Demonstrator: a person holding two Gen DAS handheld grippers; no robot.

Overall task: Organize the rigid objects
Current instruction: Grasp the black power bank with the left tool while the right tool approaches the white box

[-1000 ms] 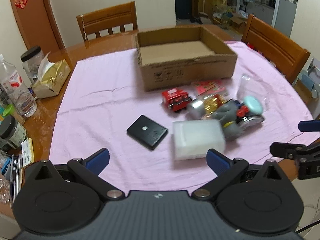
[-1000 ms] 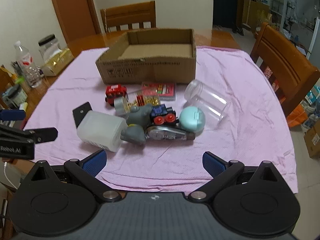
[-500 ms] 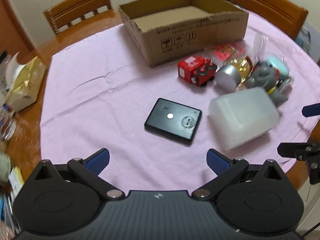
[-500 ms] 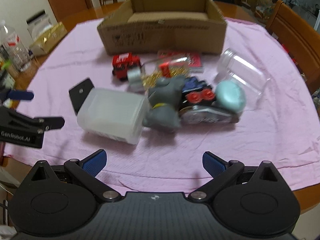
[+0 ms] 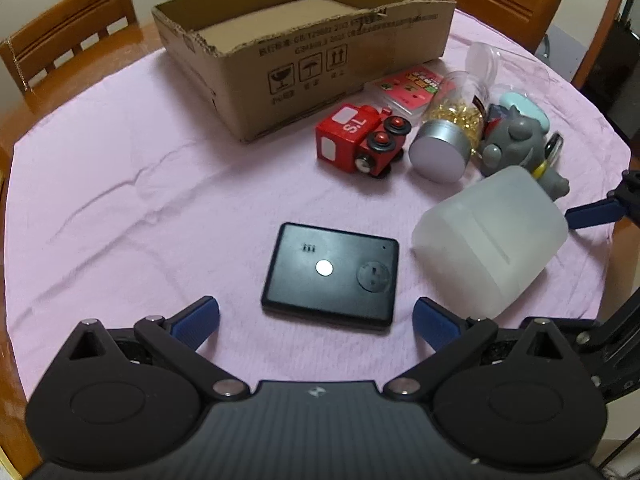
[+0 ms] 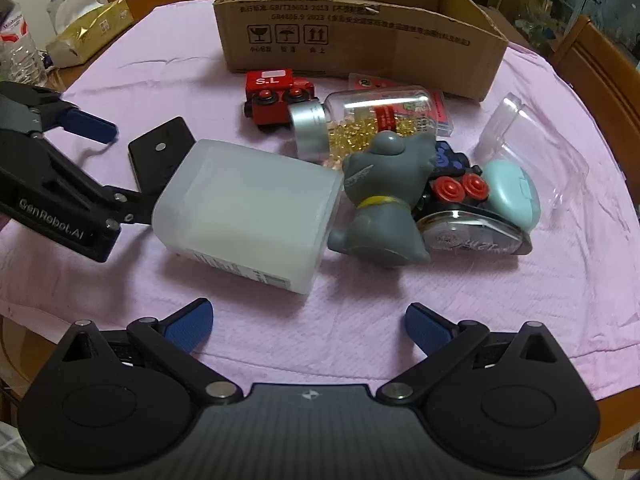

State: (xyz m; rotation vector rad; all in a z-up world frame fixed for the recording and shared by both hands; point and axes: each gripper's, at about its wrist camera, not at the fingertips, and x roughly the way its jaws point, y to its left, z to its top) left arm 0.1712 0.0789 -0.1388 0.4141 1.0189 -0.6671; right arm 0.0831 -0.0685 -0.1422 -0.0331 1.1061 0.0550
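Observation:
An open cardboard box (image 5: 320,60) (image 6: 360,40) stands at the back of the pink cloth. In front of it lie a flat black device (image 5: 332,274) (image 6: 160,156), a frosted white container (image 5: 492,240) (image 6: 248,212), a red toy train (image 5: 360,140) (image 6: 276,96), a jar of gold beads (image 5: 444,136) (image 6: 360,124), a grey figurine (image 5: 516,148) (image 6: 384,204), a teal case (image 6: 512,196) and a clear jar (image 6: 532,144). My left gripper (image 5: 316,320) is open just before the black device. My right gripper (image 6: 308,324) is open before the white container.
Wooden chairs (image 5: 68,28) (image 6: 600,64) stand round the table. A gold tissue pack (image 6: 88,36), a water bottle (image 6: 16,52) and a glass jar (image 6: 72,4) sit at the left table edge. A red card pack (image 5: 412,88) lies beside the box.
Both grippers have moved forward and down toward the objects. The left one has closed in on the black device, the right one on the white container. Both stay open.

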